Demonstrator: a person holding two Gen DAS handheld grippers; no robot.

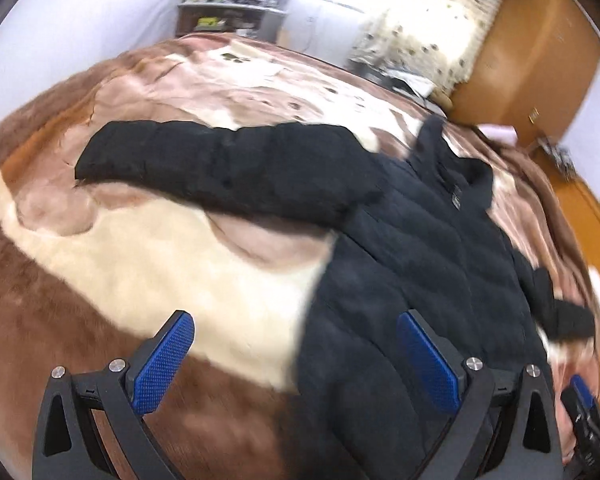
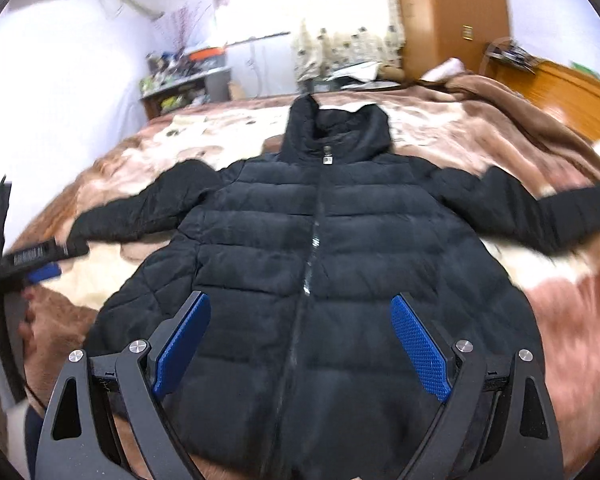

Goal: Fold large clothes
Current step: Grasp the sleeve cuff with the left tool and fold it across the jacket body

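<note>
A black quilted puffer jacket [image 2: 316, 248] lies front up and zipped on the bed, sleeves spread to both sides, collar at the far end. In the left wrist view the jacket [image 1: 420, 240] fills the right side, its left sleeve [image 1: 204, 164] stretched out leftward. My left gripper [image 1: 296, 328] is open and empty, above the jacket's left hem edge; it also shows at the left of the right wrist view [image 2: 40, 264]. My right gripper [image 2: 300, 316] is open and empty, above the jacket's lower front.
A brown, pink and cream plush blanket [image 1: 148, 256] covers the bed. A cluttered shelf [image 2: 184, 84] stands by the far wall. A wooden wardrobe [image 2: 452, 16] and a patterned curtain [image 2: 340, 40] are beyond the bed. A wooden headboard [image 2: 572, 84] is at right.
</note>
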